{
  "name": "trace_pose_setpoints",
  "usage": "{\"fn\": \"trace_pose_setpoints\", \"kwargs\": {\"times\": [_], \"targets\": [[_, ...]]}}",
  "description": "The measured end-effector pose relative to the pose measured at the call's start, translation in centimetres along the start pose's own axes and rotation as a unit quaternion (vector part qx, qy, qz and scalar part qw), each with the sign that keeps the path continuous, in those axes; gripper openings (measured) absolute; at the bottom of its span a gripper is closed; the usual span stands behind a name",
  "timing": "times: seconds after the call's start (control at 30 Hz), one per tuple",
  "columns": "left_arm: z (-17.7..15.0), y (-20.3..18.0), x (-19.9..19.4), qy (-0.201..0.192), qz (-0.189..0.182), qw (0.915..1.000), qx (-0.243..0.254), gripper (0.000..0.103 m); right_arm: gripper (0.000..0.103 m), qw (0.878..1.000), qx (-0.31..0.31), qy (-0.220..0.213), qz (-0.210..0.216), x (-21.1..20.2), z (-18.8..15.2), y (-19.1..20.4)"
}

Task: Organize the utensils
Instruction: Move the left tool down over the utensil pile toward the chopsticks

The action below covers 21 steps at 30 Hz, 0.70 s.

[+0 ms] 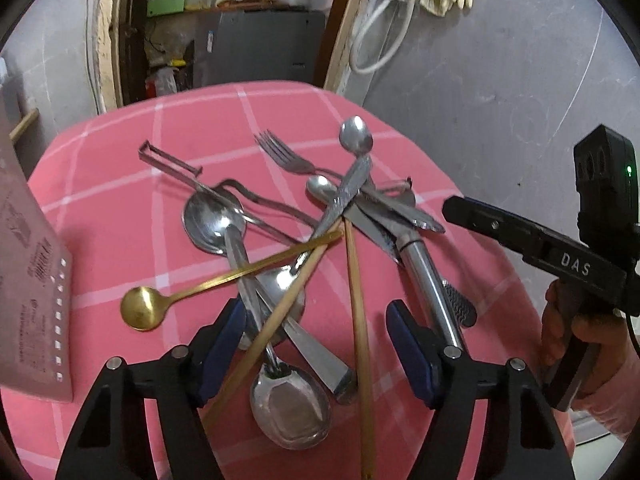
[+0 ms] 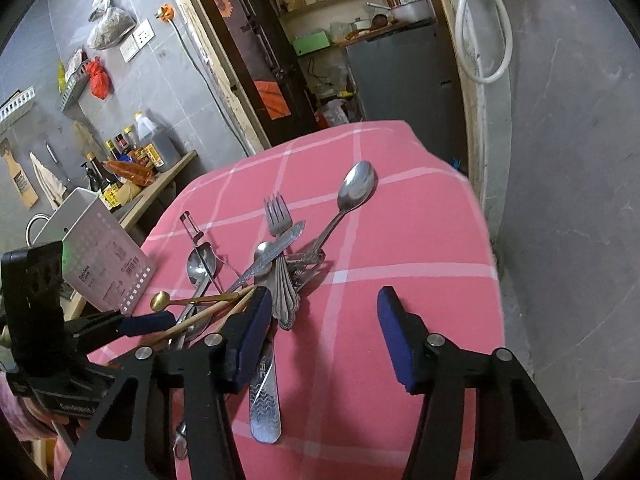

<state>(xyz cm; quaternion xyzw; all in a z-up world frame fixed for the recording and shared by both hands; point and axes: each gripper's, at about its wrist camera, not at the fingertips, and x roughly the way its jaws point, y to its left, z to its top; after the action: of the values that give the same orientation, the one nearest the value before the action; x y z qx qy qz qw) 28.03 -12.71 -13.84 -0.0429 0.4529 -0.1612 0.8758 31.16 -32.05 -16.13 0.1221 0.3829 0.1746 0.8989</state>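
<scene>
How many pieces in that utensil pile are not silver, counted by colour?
Wooden chopsticks: 2
Gold spoon: 1
Total: 3

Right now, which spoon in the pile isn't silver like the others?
The gold spoon, lying at the left of the pile beside the white utensil holder. All the other spoons are shiny silver steel.

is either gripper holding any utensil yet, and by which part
Nothing is held. The left gripper stands open around the pile's wooden chopsticks and steel spoons; the right gripper is open above pink cloth.
</scene>
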Motion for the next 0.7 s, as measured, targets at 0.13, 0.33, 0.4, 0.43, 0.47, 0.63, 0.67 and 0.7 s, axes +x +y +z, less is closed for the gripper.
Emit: {"fn": "trace_pose_setpoints", "kwargs": {"times": [0.13, 0.33, 0.4, 0.43, 0.47, 0.63, 0.67, 0.7], "targets": [[0.1, -0.4, 0.4, 0.009, 0.004, 0.9999, 0.009, 0.07, 0.045, 1.0, -0.002, 0.005, 0.006, 0.5, 0.2, -0.1], [0.8, -0.7, 1.0, 0.039, 0.003, 0.9992, 0.003, 0.049, 0.037, 1.0, -0.002, 0.023, 0.018, 1.6, 1.0, -0.2], [1.1, -0.9, 1.2, 0.043, 0.006, 0.999, 0.004, 0.047, 0.036, 0.999, -0.001, 0.024, 0.023, 1.8, 1.1, -0.2], [1.2, -0.9, 1.3, 0.045, 0.008, 0.999, 0.004, 0.044, 0.036, 0.999, -0.001, 0.025, 0.025, 1.9, 1.1, -0.3], [1.4, -0.9, 1.5, 0.047, 0.01, 0.9988, 0.001, 0.042, 0.036, 0.999, 0.001, 0.026, 0.028, 2.1, 1.1, -0.4], [2.4, -0.2, 1.8, 0.057, -0.004, 0.998, -0.025, 0.037, 0.036, 0.998, 0.005, 0.034, 0.044, 3.3, 1.6, -0.6], [2.5, -0.1, 1.9, 0.059, -0.006, 0.9979, -0.028, 0.037, 0.035, 0.998, 0.006, 0.037, 0.048, 3.6, 1.8, -0.6], [2.7, 0.0, 2.0, 0.059, -0.007, 0.9978, -0.028, 0.037, 0.034, 0.998, 0.006, 0.039, 0.051, 3.8, 1.9, -0.6]]}}
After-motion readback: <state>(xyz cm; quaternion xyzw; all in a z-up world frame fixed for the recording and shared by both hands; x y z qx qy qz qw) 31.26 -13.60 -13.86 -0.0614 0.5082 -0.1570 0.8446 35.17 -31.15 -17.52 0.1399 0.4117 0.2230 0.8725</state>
